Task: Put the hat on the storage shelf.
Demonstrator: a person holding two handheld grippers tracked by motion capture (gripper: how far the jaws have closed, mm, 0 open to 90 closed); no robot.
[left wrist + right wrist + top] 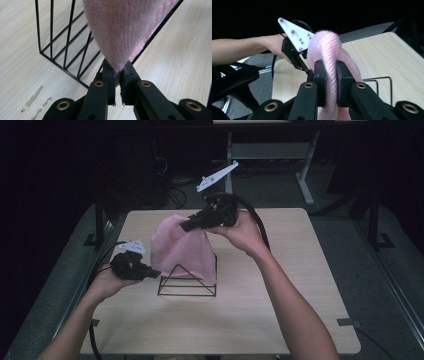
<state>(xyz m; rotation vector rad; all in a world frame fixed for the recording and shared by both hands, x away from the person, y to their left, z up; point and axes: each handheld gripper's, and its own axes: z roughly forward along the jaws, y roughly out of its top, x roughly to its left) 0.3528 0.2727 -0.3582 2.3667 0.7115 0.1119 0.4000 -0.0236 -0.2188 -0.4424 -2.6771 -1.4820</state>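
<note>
Clamping the top fold of the pink knitted cloth (182,249), your right claw (186,226) held it up at about 12 o'clock over the black wire rack (187,285). Your left claw (154,273), at 9 o'clock of the rack, was clenched on the cloth's lower corner. The cloth draped down over the rack near the middle of the tabletop (260,310). By my reckoning the lift was under way; the cloth had yet to clear the rack.

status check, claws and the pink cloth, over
Left claw shut on pink knit cloth corner. Right claw shut on its top fold. Cloth draped over black wire rack. Nothing in the way.
</note>
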